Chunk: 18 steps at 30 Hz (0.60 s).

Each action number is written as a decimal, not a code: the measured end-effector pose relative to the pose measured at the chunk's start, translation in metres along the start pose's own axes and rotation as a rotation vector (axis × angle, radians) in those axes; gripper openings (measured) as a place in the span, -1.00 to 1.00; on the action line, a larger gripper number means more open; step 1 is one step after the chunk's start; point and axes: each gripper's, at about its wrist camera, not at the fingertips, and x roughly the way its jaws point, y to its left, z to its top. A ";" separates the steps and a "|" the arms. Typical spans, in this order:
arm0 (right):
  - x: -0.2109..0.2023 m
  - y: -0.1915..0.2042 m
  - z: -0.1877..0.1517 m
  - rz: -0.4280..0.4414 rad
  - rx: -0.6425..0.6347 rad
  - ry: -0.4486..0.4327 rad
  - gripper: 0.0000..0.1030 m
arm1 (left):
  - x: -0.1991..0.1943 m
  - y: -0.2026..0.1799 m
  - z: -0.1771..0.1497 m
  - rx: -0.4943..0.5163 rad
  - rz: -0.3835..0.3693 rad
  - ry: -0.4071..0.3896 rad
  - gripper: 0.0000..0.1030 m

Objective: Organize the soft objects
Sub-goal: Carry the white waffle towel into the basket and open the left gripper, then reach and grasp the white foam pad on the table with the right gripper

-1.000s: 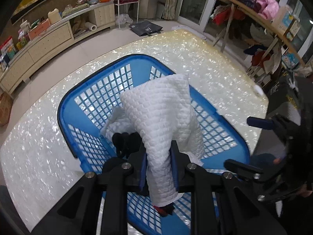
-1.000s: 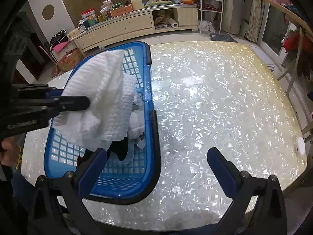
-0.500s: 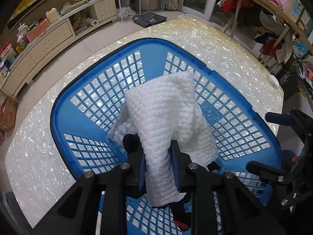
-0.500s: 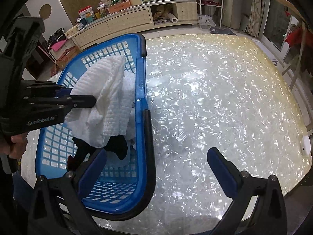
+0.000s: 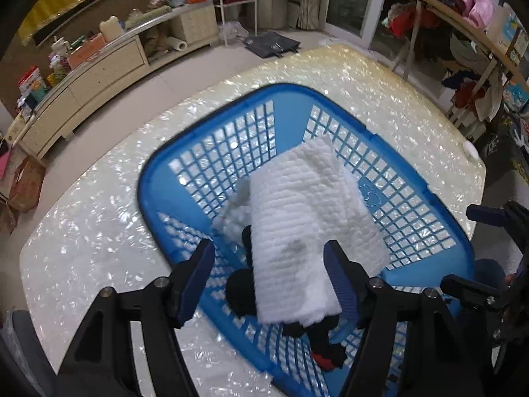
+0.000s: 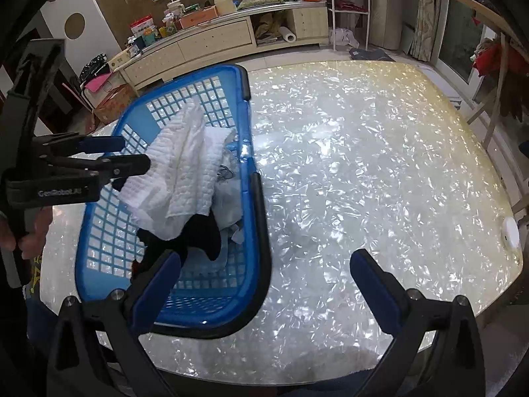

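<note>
A white waffle-weave cloth [image 5: 297,228] lies in the blue lattice basket [image 5: 231,152], over dark clothes [image 5: 241,291]. My left gripper [image 5: 267,261] is open above the basket, its blue pads on either side of the cloth. In the right wrist view the cloth [image 6: 178,172] drapes over the pile in the basket [image 6: 244,106] beside the left gripper [image 6: 129,155]. My right gripper [image 6: 264,281] is open and empty over the basket's near right corner and the table.
The basket stands on a shiny pearl-patterned table [image 6: 363,165]. A small white round object [image 6: 510,231] sits near the table's right edge. A cream sideboard [image 6: 215,39] with clutter and a clothes rack [image 5: 463,16] stand beyond the table.
My left gripper has opened and let go of the white cloth, which has dropped onto the pile in the basket. The right gripper has stayed open.
</note>
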 end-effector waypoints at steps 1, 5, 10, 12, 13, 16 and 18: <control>-0.002 0.002 0.000 -0.002 -0.002 -0.004 0.99 | -0.009 0.002 -0.005 -0.013 -0.009 -0.018 0.44; -0.014 0.014 0.000 -0.001 -0.014 -0.024 0.99 | -0.037 0.011 -0.023 -0.062 -0.022 -0.053 0.66; -0.031 0.034 0.000 0.004 -0.042 -0.055 0.99 | -0.063 0.015 -0.045 -0.054 0.000 -0.065 0.68; -0.035 0.042 0.000 0.010 -0.053 -0.061 0.99 | -0.072 0.019 -0.052 -0.057 0.010 -0.074 0.68; -0.038 0.048 -0.001 0.012 -0.059 -0.062 0.99 | -0.079 0.022 -0.058 -0.065 0.006 -0.079 0.68; -0.040 0.064 -0.001 0.022 -0.080 -0.060 0.99 | -0.093 0.033 -0.067 -0.072 0.006 -0.097 0.81; -0.041 0.078 -0.001 0.029 -0.105 -0.060 0.99 | -0.102 0.037 -0.071 -0.072 0.015 -0.119 1.00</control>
